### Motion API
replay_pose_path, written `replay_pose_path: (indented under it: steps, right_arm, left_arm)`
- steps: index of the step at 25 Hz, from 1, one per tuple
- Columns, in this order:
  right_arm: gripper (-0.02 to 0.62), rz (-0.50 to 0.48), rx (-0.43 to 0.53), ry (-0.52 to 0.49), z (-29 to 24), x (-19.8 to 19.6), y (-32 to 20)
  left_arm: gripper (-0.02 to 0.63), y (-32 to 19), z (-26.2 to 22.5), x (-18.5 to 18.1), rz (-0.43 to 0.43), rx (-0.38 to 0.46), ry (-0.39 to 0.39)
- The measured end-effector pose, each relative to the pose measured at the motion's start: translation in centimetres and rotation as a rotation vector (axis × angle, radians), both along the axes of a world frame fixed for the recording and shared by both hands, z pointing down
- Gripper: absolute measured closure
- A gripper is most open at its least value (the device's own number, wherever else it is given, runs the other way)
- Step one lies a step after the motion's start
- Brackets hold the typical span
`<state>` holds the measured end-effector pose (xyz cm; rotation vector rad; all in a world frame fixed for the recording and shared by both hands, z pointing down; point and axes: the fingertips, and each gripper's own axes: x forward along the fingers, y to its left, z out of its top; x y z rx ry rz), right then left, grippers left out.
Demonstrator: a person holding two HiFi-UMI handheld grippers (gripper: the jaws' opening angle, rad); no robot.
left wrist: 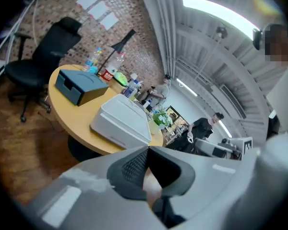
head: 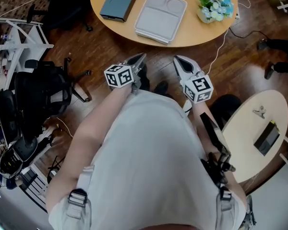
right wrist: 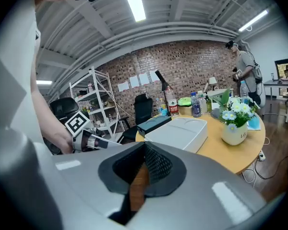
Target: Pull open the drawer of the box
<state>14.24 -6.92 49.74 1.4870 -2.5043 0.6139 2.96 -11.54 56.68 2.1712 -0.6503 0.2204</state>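
Observation:
The dark blue-grey box lies on the round wooden table at its left side; the left gripper view shows its drawer front flush with the box. Beside it lies a flat white case. Both grippers are held close to the person's body, short of the table edge. My left gripper is shut with nothing between its tips. My right gripper is also shut and empty. Neither touches the box.
A pot of flowers stands at the table's right side, with bottles behind it. A black office chair and white shelving are at the left. A small pale table is at the right. Other people stand beyond the table.

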Motion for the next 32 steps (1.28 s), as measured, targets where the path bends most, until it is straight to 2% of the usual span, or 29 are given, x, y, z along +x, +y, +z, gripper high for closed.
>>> replay_pose_path:
  steps: [5, 10, 13, 17, 20, 24, 32]
  right_arm:
    - [0.589, -0.038, -0.023, 0.034, 0.1, -0.7, -2.8]
    - [0.589, -0.100, -0.063, 0.071, -0.2, -1.0, -5.2]
    - [0.589, -0.132, -0.095, 0.088, 0.0, -1.5, -5.9]
    - [0.589, -0.141, -0.115, 0.110, 0.4, -2.0, -6.7]
    - [0.589, -0.141, -0.130, 0.124, 0.4, -2.1, -6.6]
    - [0.589, -0.139, -0.148, 0.134, 0.6, -2.3, -6.2]
    - [0.589, -0.112, -0.164, 0.134, 1.0, -2.1, -5.9]
  left_arm:
    - [0.600, -2.8, 2.2, 0.8, -0.107, -0.125, 0.134]
    - [0.579, -4.9, 4.2, 2.7, -0.221, -0.267, 0.338]
    - [0.544, -5.8, 5.5, 2.8, -0.286, -0.311, 0.415]
    - [0.464, -7.7, 6.7, 2.6, -0.345, -0.340, 0.479]
    - [0.425, -8.4, 6.7, 2.8, -0.361, -0.354, 0.539]
    - [0.403, -8.9, 6.9, 3.2, -0.371, -0.370, 0.584]
    - [0.370, -9.2, 5.9, 4.1, -0.309, -0.376, 0.664]
